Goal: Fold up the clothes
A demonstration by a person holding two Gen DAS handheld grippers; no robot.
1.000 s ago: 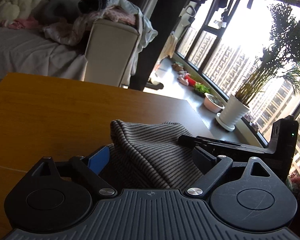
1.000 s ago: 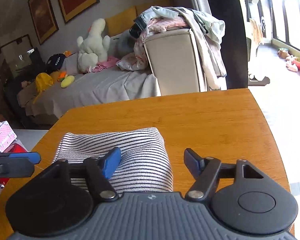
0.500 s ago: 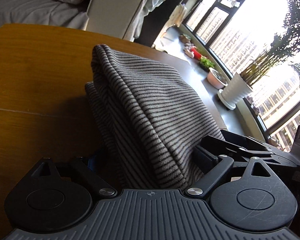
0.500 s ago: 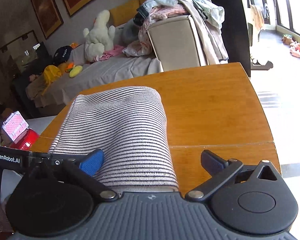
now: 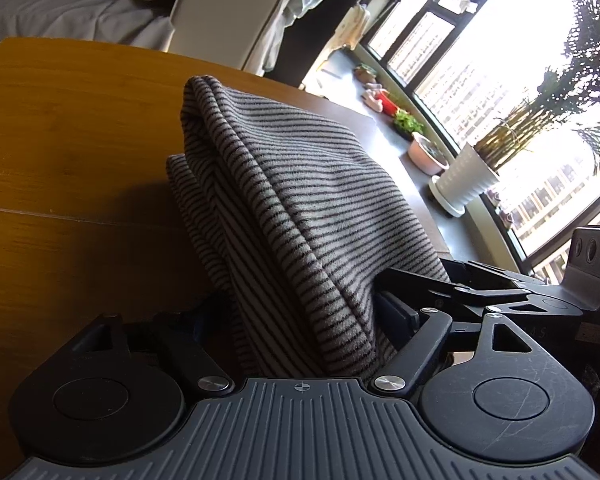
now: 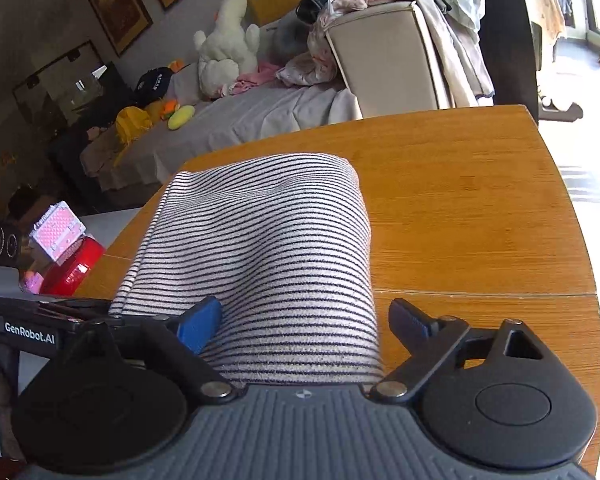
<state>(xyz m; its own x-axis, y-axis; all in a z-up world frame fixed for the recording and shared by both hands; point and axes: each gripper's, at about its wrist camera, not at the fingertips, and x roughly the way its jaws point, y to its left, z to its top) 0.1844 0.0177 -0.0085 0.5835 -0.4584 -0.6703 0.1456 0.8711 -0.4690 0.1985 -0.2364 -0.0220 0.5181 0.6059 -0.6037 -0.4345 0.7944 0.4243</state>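
A folded grey garment with thin black stripes [image 5: 292, 200] lies on the wooden table [image 5: 68, 128]. It also shows in the right wrist view [image 6: 260, 248]. My left gripper [image 5: 300, 320] is open, its fingers straddling the near end of the garment, which bulges between them. My right gripper [image 6: 304, 320] is open too, its blue left pad [image 6: 198, 326] against the garment's side and its right finger [image 6: 410, 320] beside the fabric over bare table. The right gripper's body shows at the right of the left wrist view [image 5: 500, 296].
The table's right edge [image 6: 580, 216] drops to the floor. Beyond the table stand a sofa with piled clothes [image 6: 380, 8] and a plush toy [image 6: 226, 60]. A windowsill with potted plants [image 5: 464, 184] runs on the far side. A pink case and red box [image 6: 60, 248] sit left of the table.
Both grippers have moved in close and low over the garment, which now fills the space between the open fingers. The folded pile bulges higher than a second ago.
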